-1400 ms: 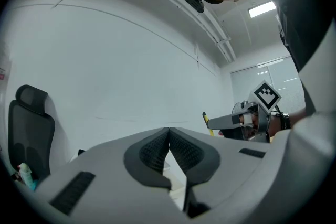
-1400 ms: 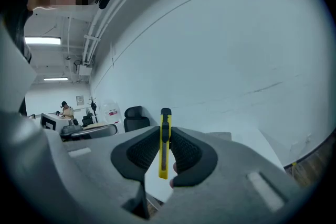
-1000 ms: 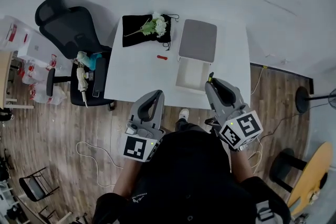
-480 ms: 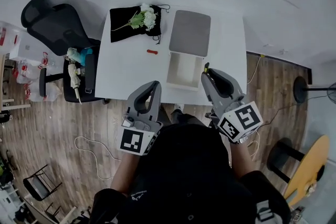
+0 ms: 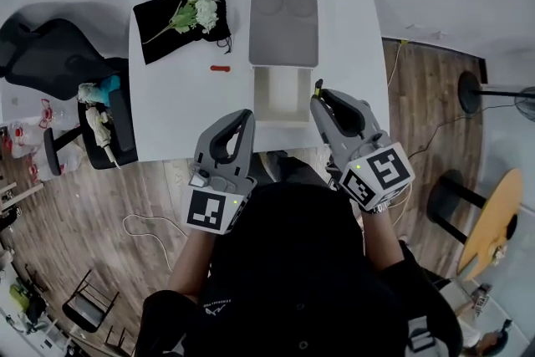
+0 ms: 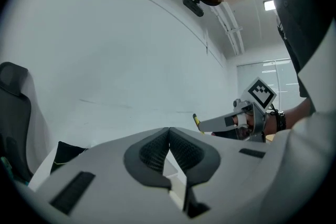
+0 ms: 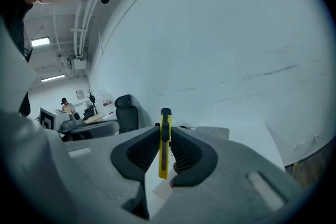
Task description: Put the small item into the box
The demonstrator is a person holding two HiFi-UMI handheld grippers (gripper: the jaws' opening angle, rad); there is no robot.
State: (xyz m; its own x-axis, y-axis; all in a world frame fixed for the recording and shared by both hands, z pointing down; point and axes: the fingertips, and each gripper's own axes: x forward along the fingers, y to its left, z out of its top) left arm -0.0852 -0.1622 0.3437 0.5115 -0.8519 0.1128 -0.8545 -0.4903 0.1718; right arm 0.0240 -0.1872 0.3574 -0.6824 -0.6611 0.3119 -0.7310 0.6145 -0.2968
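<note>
A white box [image 5: 278,93] stands open on the white table [image 5: 180,114], its grey lid [image 5: 283,25] folded back behind it. A small red item [image 5: 220,68] lies on the table left of the box. My right gripper [image 5: 319,94] hovers at the box's right front corner, shut on a yellow utility knife [image 7: 165,145] that stands upright between the pads. My left gripper [image 5: 244,114] hangs over the table's front edge just left of the box. Its jaws [image 6: 169,129] are shut with nothing in them. The yellow knife tip [image 6: 195,119] also shows in the left gripper view.
A black cloth [image 5: 171,21] with white flowers [image 5: 199,8] lies at the table's back left. A black office chair [image 5: 50,67] with clutter [image 5: 96,117] on a seat stands left of the table. Wooden floor and cables surround the table.
The table and box have come closer and more central in the head view. Both grippers have moved forward, the right one reaching the box's front right corner with the knife still held.
</note>
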